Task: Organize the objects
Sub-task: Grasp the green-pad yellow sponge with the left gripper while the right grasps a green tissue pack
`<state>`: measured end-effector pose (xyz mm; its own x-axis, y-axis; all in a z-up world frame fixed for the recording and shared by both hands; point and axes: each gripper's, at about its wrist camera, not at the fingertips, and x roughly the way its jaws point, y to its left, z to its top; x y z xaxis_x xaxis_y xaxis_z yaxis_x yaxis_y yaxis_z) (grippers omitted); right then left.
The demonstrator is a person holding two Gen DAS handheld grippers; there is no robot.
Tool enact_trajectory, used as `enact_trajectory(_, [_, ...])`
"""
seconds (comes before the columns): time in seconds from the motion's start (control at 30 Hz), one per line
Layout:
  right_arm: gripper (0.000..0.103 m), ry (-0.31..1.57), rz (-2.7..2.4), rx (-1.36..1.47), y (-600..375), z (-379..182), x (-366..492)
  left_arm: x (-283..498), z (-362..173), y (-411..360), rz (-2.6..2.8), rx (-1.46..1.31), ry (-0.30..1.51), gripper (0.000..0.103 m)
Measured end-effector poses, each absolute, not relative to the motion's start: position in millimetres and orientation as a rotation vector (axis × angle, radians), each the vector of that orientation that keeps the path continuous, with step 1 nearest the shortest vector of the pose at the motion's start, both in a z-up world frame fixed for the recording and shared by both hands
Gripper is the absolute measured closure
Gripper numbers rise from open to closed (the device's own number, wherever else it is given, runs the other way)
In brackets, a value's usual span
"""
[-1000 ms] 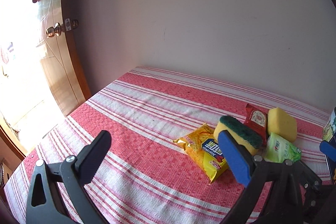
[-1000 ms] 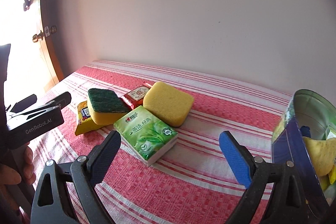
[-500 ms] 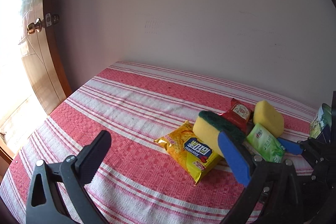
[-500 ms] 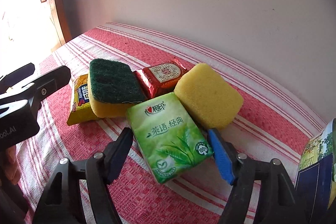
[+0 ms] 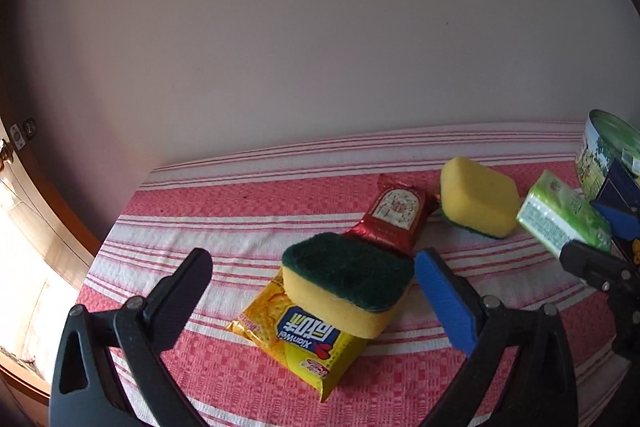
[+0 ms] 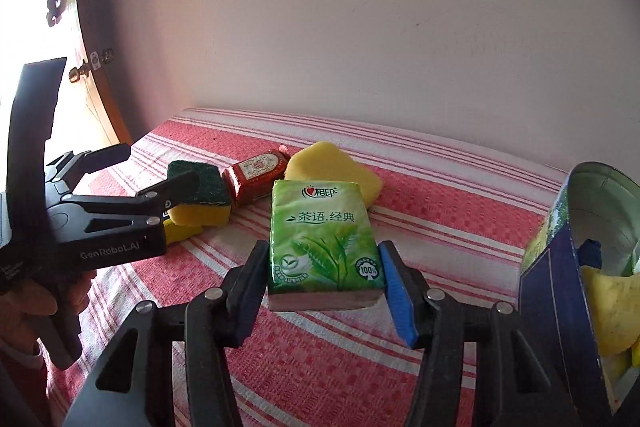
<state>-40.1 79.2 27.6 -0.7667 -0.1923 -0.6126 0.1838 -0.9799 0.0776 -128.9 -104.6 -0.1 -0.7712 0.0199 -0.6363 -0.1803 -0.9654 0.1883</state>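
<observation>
- Right gripper (image 6: 324, 277): jaws closing, both pads pressed on the sides of the green tissue pack (image 6: 323, 241), which is pinched between them and looks raised off the cloth.
- Green tissue pack: printed face up, tea-leaf picture, its far end pointing away from the jaws; in the left wrist view it shows at the far right (image 5: 564, 217), tilted, with a blue pad at its edge.
- Just beyond the right jaws: plain yellow sponge (image 6: 334, 167), partly hidden behind the pack.
- Beyond and left of the right jaws: red foil packet (image 6: 258, 173), lying flat beside the yellow sponge.
- Right of the right jaws: round tin (image 6: 588, 267), open, tipped toward the camera, with yellow items inside.
- Left gripper (image 5: 312, 291): jaws spread wide, pads touching nothing.
- Between the left jaws, a little ahead: green-topped sponge (image 5: 348, 281), scouring side up, resting on the yellow snack packet (image 5: 304, 343).
- Yellow snack packet: flat on the cloth, one end under that sponge, the other end nearer the jaws.
- Beyond the left jaws: the red foil packet, one end touching the green-topped sponge.
- Under everything: red-and-white striped cloth (image 5: 224, 227) on a table against a pale wall (image 5: 320, 27).
- Far left of both grippers: wooden door (image 6: 92, 99) with a brass knob.
- A hand (image 6: 40, 307) grips the left gripper's handle.
</observation>
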Motion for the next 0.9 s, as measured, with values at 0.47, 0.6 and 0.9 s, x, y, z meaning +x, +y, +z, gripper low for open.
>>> enact_trajectory(0.47, [0.046,-0.06,-2.811,0.978,84.3,20.5,-48.4,-148.9,-17.3,-94.4,2.681,-1.1,0.297,0.04])
enact_trajectory(0.6, [0.046,-0.067,-2.849,0.914,85.4,26.5,-41.5,-140.7,-3.2,-115.7,2.735,-1.027,0.085,0.065])
enact_trajectory(0.9, [0.046,-0.089,-2.941,0.811,91.3,33.5,-29.5,-132.7,6.6,-126.7,2.816,-0.939,-0.053,0.067])
